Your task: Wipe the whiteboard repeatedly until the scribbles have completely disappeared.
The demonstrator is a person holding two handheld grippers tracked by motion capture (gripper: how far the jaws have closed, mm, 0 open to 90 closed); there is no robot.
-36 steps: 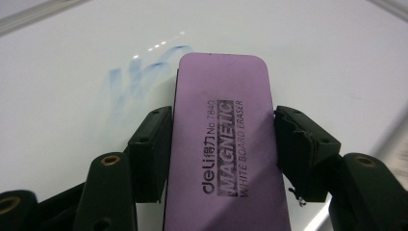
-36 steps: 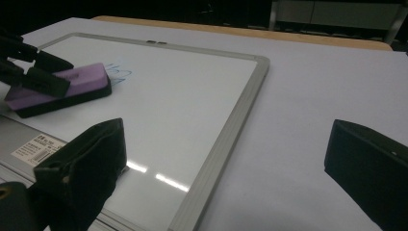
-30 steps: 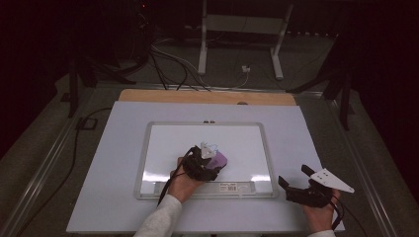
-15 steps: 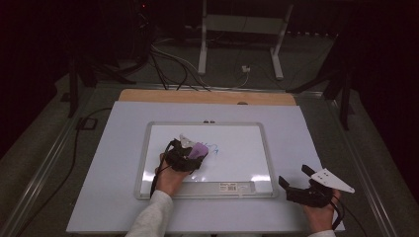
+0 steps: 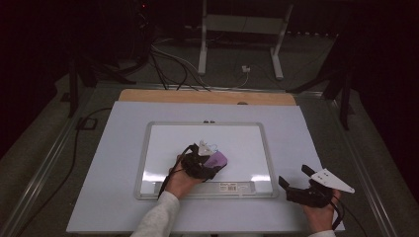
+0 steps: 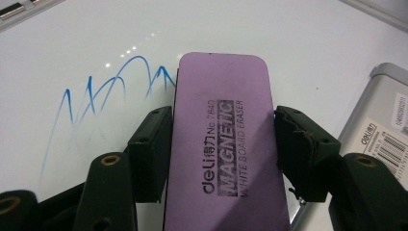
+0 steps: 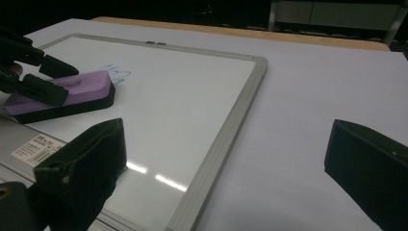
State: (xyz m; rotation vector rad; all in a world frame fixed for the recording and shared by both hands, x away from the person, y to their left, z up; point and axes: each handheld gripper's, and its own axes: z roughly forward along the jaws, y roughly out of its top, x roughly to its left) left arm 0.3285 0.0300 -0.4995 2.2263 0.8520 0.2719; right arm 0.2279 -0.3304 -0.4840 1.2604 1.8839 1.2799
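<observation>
From above, your left gripper (image 5: 213, 160) clasps the purple eraser (image 5: 216, 159) on the whiteboard (image 5: 257, 148); your right gripper (image 5: 296, 180) waits beside the board.

Left gripper view: both jaws squeeze the eraser (image 6: 226, 144), touching the blue scribble (image 6: 103, 96).

Right gripper view: jaws spread, nothing between them.

Table (image 5: 148, 96) w/ wooden top, edge showing at the far side — big white sheet (image 5: 306, 143) laid over most of it. Metal-framed whiteboard (image 5: 267, 158) lies flat on the sheet, approx. centre — nearer the person's side.
</observation>
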